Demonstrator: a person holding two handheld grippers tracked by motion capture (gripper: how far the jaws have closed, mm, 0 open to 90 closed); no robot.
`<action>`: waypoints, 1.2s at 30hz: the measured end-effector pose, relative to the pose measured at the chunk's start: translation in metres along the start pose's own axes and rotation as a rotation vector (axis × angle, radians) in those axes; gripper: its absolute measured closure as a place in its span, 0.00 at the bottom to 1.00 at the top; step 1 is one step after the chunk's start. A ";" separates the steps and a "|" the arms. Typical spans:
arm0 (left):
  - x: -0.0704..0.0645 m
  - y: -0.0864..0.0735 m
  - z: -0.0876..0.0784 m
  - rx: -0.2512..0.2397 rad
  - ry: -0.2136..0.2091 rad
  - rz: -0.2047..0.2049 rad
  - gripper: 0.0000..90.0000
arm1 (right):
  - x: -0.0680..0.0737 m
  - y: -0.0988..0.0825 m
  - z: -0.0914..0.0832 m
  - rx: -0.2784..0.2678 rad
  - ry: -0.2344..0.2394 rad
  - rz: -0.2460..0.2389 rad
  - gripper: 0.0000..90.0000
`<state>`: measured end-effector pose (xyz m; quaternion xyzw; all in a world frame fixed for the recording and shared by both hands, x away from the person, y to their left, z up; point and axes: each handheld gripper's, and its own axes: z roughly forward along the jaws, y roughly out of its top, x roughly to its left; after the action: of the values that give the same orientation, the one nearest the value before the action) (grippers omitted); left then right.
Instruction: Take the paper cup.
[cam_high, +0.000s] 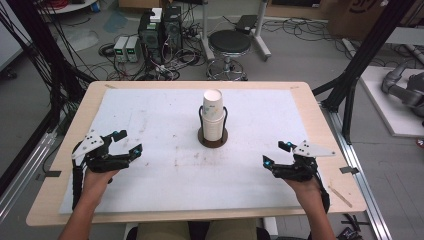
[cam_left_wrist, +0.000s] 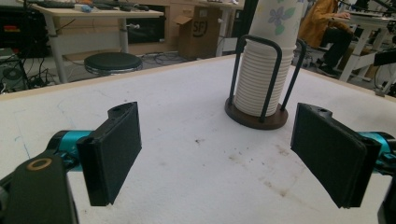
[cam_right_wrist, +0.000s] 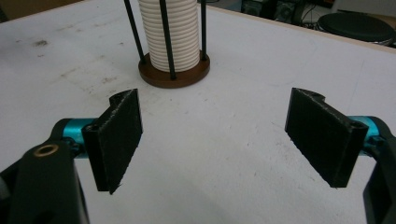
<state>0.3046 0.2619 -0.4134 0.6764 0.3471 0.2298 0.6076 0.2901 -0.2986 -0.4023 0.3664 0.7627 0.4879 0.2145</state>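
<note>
Nearest to the person, two hands hold the tools low over the white sheet (cam_high: 150, 175) that covers the wooden table (cam_high: 320, 130). The left black two-jaw gripper (cam_high: 127, 142) is at the left side of the sheet, its jaws spread wide with nothing between them. The right black two-jaw gripper (cam_high: 276, 154) is at the right side, also wide open and empty. Both point inward, toward the middle of the table.

Farther away, at the centre of the sheet, the tall stack of white paper cups (cam_high: 213, 117) stands upright on a round brown wooden base (cam_high: 212, 140), inside thin black wire rods (cam_left_wrist: 271, 77). It is well apart from both grippers. Behind the table a round black stool (cam_high: 229, 42) stands on the floor.
</note>
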 end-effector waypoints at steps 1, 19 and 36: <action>0.000 0.000 0.001 0.000 0.000 0.000 0.18 | 0.000 -0.001 0.000 0.003 0.000 -0.002 0.21; -0.004 0.017 0.022 -0.030 -0.063 -0.046 0.18 | -0.002 -0.007 -0.008 0.021 -0.012 0.003 0.21; -0.022 0.079 0.080 -0.011 -0.234 0.000 0.18 | 0.003 -0.005 -0.008 0.033 -0.002 0.006 0.21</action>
<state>0.3634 0.1910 -0.3462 0.6953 0.2724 0.1513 0.6477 0.2809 -0.3023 -0.4034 0.3729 0.7693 0.4754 0.2076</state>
